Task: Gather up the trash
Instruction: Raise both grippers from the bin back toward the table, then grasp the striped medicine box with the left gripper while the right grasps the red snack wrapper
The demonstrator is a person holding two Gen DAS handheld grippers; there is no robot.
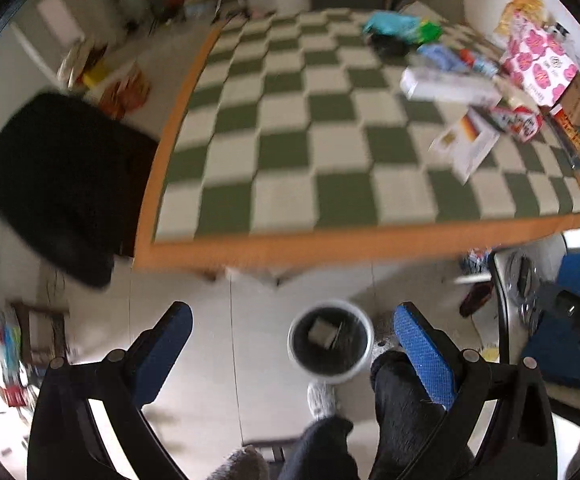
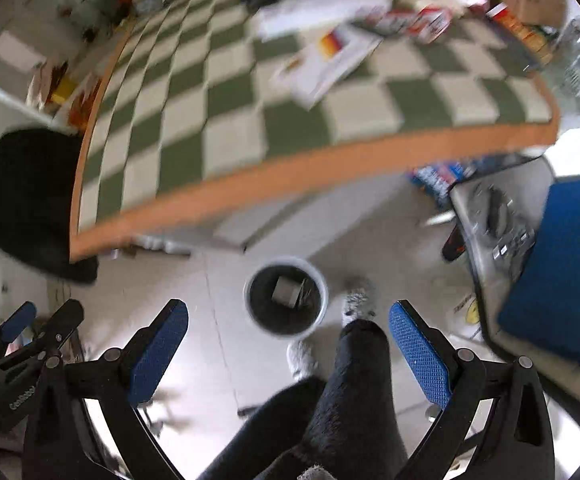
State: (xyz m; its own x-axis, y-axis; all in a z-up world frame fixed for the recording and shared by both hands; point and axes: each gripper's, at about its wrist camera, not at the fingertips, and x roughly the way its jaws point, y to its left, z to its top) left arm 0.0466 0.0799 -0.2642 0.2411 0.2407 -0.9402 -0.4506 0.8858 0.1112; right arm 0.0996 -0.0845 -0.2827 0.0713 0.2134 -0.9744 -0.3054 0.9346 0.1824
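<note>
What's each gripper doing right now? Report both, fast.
Left gripper: open, holding nothing, above the trash bin.
Right gripper: open, holding nothing, above the floor near the same bin.

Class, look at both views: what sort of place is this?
Probably a lived-in home or small office room: a table with a checkered cloth piled with packaging, a waste bin on the tiled floor, a black chair.

The surface (image 1: pixel 329 240) has a matt wood-look edge under a soft checkered cloth (image 1: pixel 290 120). Glossy tiled floor (image 1: pixel 194 280). The bin (image 1: pixel 329 342) looks like smooth plastic. Dimpled blue gripper pads (image 1: pixel 421 352).
</note>
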